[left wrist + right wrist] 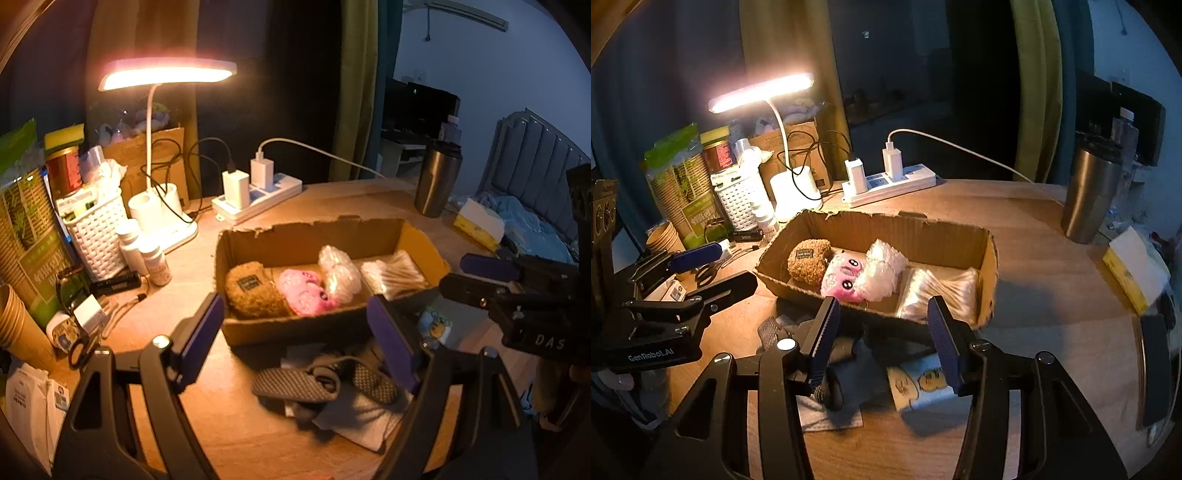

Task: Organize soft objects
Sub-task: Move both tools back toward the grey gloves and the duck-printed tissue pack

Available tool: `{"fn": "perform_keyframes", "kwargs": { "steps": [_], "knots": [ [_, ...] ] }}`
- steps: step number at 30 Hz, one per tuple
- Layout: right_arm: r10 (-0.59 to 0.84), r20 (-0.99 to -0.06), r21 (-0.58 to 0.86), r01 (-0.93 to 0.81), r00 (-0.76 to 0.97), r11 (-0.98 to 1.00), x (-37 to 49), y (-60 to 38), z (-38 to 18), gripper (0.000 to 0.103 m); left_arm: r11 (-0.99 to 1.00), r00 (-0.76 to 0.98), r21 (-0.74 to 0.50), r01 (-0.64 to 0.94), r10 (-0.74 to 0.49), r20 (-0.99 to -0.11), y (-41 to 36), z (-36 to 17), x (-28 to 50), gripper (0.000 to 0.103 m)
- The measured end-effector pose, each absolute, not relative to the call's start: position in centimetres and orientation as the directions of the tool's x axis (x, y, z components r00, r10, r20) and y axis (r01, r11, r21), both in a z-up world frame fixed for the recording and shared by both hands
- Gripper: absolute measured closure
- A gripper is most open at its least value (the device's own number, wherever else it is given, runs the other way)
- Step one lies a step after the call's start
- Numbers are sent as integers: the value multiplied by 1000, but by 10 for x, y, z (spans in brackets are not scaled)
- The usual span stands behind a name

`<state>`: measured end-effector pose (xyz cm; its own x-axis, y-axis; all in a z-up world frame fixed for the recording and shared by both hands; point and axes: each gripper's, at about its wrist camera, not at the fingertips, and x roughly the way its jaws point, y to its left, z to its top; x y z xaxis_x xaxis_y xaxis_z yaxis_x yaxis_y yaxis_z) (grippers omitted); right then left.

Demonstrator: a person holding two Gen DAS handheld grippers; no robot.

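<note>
An open cardboard box (295, 242) (894, 229) on the wooden desk holds a brown plush (255, 291) (809, 260), a pink plush (306, 295) (842, 278), a white wrapped bundle (338, 273) (882, 271) and a bag of cotton swabs (391, 275) (938, 291). In front of the box lie a grey mesh fabric piece (295, 384) (772, 330) and a small cartoon-printed pack (436, 328) (923, 384). My left gripper (299, 339) (716, 269) hovers wide open above the grey fabric, holding nothing. My right gripper (884, 341) (476, 278) is open above the pack, empty.
A lit desk lamp (166, 74), a power strip (258, 199) with chargers and a white basket (96, 229) stand behind and left of the box. Paper cups (14, 325) and scissors (81, 350) lie at the left. A steel tumbler (1089, 192) and a yellow tissue box (1134, 273) are at the right.
</note>
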<state>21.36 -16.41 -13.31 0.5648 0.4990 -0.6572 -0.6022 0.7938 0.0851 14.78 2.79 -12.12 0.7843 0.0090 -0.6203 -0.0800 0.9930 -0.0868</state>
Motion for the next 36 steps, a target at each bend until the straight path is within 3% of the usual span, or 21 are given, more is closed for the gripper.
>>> {"fn": "perform_keyframes", "kwargs": {
  "steps": [5,9,32,36],
  "knots": [
    [494,-661,94,-591,565,801,205,-177,-140,49,994,777,-85,-63,-4,-629,16,-128,143,22],
    [491,-662,109,-575,566,811,201,-187,-147,40,995,769,-79,-52,-11,-640,6,-135,139,22],
    [470,-712,149,-541,522,827,210,-208,-203,37,996,688,-47,-71,15,-725,-7,-181,154,22],
    [471,-718,154,-543,513,826,217,-206,-208,32,996,676,-45,-72,16,-736,-7,-186,161,22]
  ]
}}
